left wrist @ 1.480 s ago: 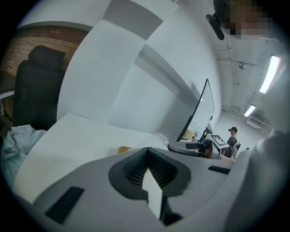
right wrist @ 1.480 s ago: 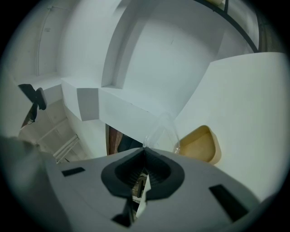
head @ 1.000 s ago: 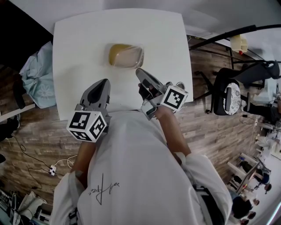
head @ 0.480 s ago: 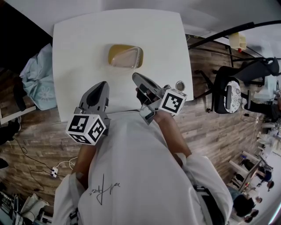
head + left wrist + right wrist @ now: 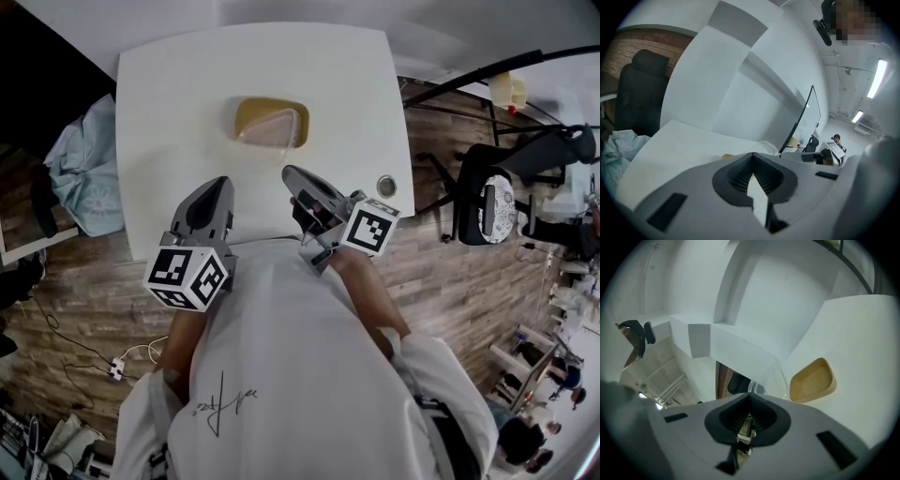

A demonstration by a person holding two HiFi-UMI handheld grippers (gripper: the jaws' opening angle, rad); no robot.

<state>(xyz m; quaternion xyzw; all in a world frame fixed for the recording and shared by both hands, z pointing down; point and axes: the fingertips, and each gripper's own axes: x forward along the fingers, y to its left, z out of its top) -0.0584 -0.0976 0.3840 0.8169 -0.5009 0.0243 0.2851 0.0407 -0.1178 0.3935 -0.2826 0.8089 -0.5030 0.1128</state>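
Both grippers are held over the near edge of the white table (image 5: pixel 169 94), the left gripper (image 5: pixel 219 181) and the right gripper (image 5: pixel 288 172) each with jaws pressed together on nothing. Nothing has been grasped: the yellow dish (image 5: pixel 253 117) (a clear cover (image 5: pixel 279 131) is seen on it) lies untouched mid-table, apart from both.

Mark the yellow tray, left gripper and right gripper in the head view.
yellow tray (image 5: pixel 247 116): head view, bare left end.
left gripper (image 5: pixel 220 181): head view, tip of its closed jaws.
right gripper (image 5: pixel 287 171): head view, tip of its closed jaws.
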